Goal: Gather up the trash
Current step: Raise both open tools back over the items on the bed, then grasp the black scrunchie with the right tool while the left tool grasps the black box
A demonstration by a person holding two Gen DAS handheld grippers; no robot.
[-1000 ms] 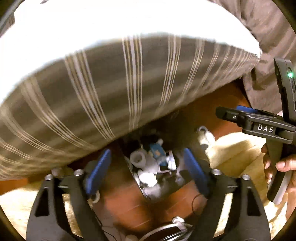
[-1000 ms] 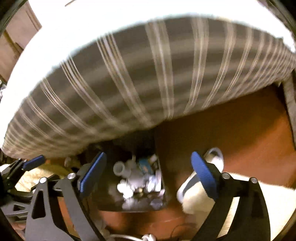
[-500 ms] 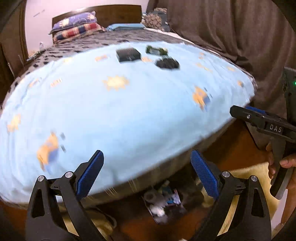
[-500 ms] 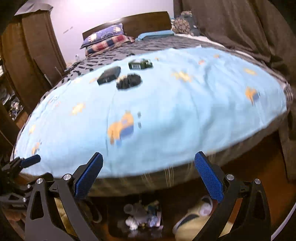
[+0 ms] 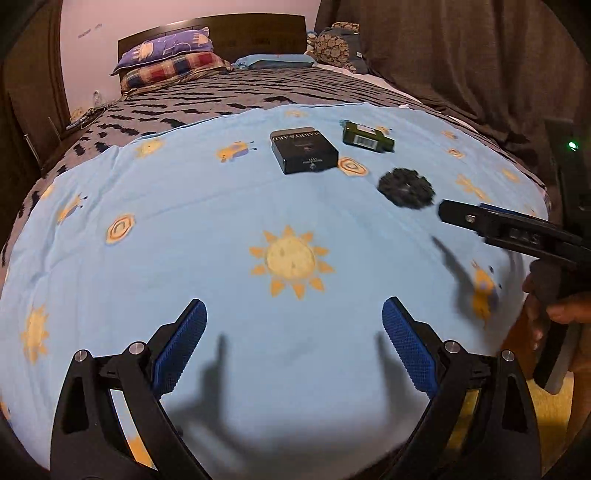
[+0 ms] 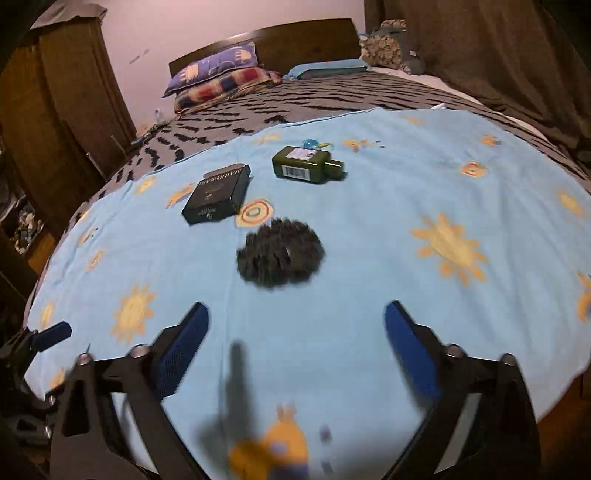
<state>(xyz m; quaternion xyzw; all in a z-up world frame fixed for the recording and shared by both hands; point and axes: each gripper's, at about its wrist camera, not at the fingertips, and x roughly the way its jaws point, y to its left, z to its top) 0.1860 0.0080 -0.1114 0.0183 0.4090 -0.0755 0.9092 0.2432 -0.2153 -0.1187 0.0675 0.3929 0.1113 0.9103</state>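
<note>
Three items lie on the light blue sheet [image 5: 221, 229] on the bed: a black box [image 5: 303, 149] [image 6: 218, 194], a dark green bottle [image 5: 365, 137] [image 6: 306, 163] on its side, and a black frilly scrunchie-like piece [image 5: 406, 187] [image 6: 280, 252]. My left gripper [image 5: 293, 334] is open and empty above the sheet's near part. My right gripper [image 6: 295, 332] is open and empty, just short of the black frilly piece. The right gripper also shows at the right of the left wrist view [image 5: 517, 232].
Pillows [image 5: 166, 59] and a wooden headboard [image 5: 258, 27] are at the far end of the bed. Brown curtains [image 5: 461, 55] hang on the right. A wooden wardrobe [image 6: 62, 103] stands on the left. A small blue and yellow object [image 6: 314, 143] lies behind the bottle.
Both grippers have risen from the trash bin on the floor beside the bed to above the bed top. The bin has dropped out of view. Both stay open.
</note>
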